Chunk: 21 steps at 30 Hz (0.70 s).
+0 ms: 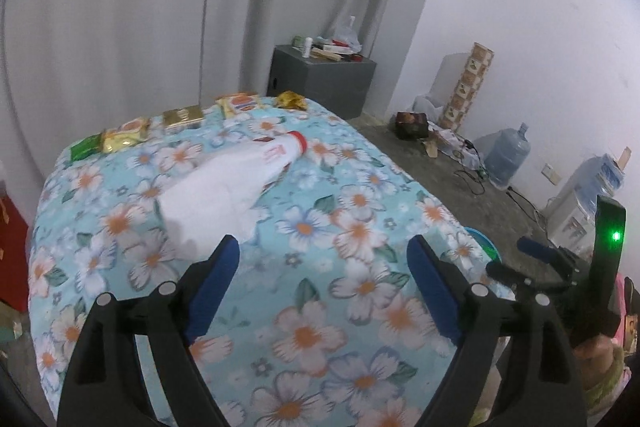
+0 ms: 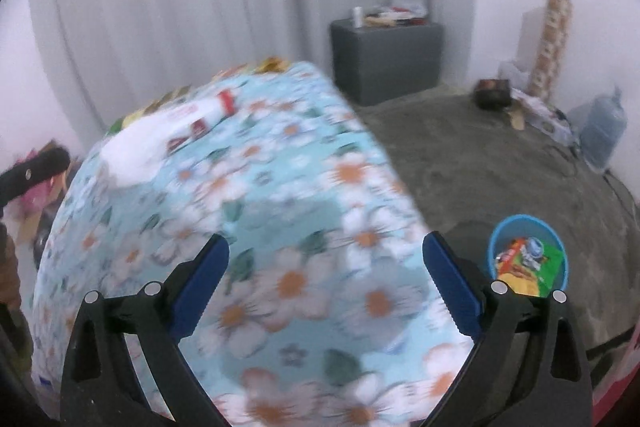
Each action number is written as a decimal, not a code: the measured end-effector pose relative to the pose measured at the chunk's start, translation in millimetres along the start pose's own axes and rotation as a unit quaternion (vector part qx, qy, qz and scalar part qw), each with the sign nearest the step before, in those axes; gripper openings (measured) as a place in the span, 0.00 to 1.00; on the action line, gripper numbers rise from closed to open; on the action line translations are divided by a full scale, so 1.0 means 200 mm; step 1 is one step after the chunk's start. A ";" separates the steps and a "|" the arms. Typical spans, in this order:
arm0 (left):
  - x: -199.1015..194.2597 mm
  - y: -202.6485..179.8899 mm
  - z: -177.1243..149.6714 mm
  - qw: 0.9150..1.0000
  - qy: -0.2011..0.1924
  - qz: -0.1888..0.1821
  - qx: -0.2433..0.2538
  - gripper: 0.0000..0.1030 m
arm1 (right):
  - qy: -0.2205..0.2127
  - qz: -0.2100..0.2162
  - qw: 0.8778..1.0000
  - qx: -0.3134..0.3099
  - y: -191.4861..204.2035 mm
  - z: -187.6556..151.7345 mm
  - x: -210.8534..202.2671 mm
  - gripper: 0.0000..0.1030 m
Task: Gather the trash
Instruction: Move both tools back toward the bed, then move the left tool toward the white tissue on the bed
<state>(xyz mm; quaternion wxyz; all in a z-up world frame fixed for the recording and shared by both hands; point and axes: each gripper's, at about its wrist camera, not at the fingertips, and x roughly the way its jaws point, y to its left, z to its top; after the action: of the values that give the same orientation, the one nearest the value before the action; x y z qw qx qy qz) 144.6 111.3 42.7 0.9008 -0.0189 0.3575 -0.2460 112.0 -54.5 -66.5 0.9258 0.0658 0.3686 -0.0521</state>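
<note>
Your left gripper (image 1: 323, 247) has its blue pads spread wide with nothing between them, hanging over the floral tablecloth (image 1: 340, 307). Your right gripper (image 2: 326, 247) is spread wide too, empty, above the same cloth. Just beside the right gripper's right finger, down on the grey floor, stands the blue bin (image 2: 496, 239), holding crumpled wrappers (image 2: 528, 259) in red, green and yellow. Beyond the left gripper's left pad, the white bottle with the red cap (image 1: 236, 183) lies on its side on the cloth, cap pointing away from you. Farther off, along the cloth's far edge, sits a row of snack packets (image 1: 180, 117), well apart from both grippers.
</note>
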 end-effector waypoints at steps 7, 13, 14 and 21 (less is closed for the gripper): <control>-0.06 0.11 -0.08 1.000 0.004 0.026 -0.015 0.82 | 0.034 0.021 0.999 -0.021 0.21 -0.05 0.07 0.91; -0.08 0.18 -0.12 0.999 0.009 0.039 -0.031 0.82 | 0.065 0.022 0.997 -0.042 0.31 -0.09 0.17 0.91; -0.08 0.18 -0.13 0.999 0.010 0.040 -0.032 0.82 | 0.075 0.019 0.996 -0.050 0.32 -0.10 0.20 0.91; -0.08 0.18 -0.14 0.999 0.013 0.042 -0.031 0.82 | 0.105 0.002 0.992 -0.075 0.37 -0.18 0.29 0.92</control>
<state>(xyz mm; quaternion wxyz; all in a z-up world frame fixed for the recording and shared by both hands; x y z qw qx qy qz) 132.1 153.7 24.8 0.9048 -0.0282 0.3767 -0.1968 141.2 21.9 -125.9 0.8842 0.0014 0.4668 -0.0155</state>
